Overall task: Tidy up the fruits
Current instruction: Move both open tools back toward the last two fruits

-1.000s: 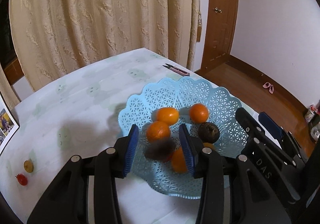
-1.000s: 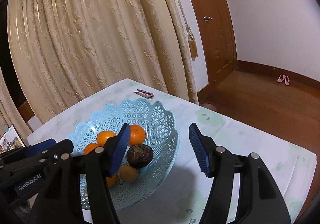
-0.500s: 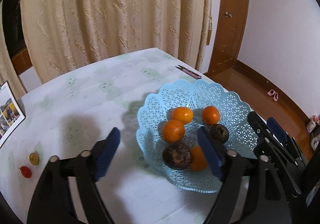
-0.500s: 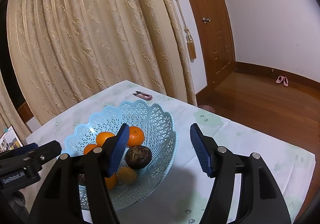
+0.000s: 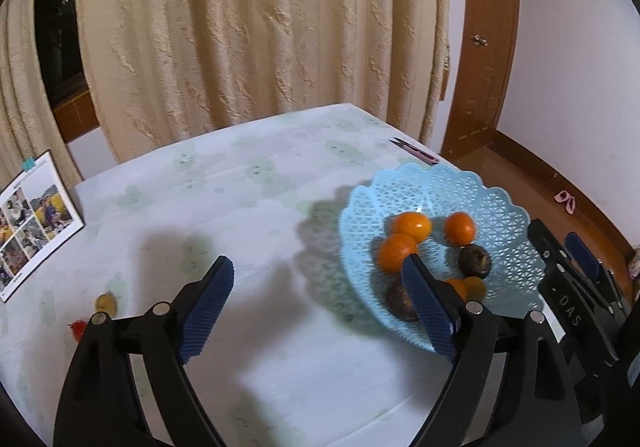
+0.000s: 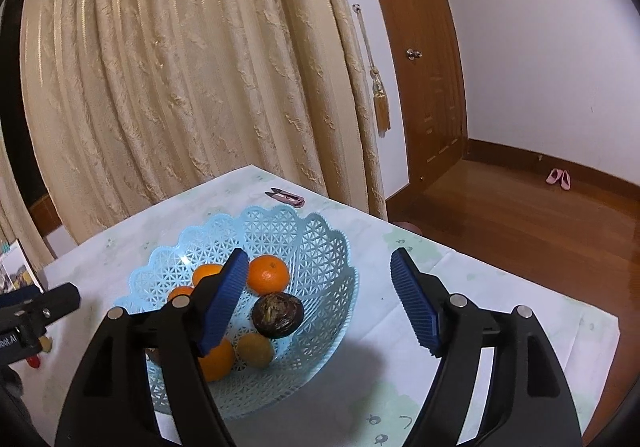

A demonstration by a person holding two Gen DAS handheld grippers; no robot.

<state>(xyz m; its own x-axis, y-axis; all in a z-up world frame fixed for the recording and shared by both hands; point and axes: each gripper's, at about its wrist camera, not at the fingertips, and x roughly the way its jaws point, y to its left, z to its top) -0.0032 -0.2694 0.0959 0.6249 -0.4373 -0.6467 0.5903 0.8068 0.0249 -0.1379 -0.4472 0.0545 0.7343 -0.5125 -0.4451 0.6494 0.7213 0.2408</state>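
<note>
A light blue lattice basket [image 5: 500,207] [image 6: 320,239] holds several oranges [image 5: 412,226] [image 6: 268,274], two dark brown fruits [image 5: 475,261] [image 6: 277,315] and a yellowish fruit [image 6: 255,349]. My left gripper [image 5: 316,267] hangs over bare tablecloth just left of the basket. Its jaws are opening and nothing is between them. Its right finger hides part of the nearer dark fruit [image 5: 400,299]. My right gripper [image 6: 320,259] hovers above the basket's near right rim, jaws opening and empty. A small yellow fruit [image 5: 106,302] and a small red one [image 5: 79,327] lie on the table at far left.
Pink-handled snips [image 5: 416,153] [image 6: 286,197] lie behind the basket near the table's far corner. A photo sheet [image 5: 32,215] leans at the left edge. Cream curtains hang behind the table. Wooden floor drops away on the right.
My left gripper let the dark fruit go into the basket, spread wide and drew back to the left of the basket. The right gripper's jaws widened a little and it stayed in place.
</note>
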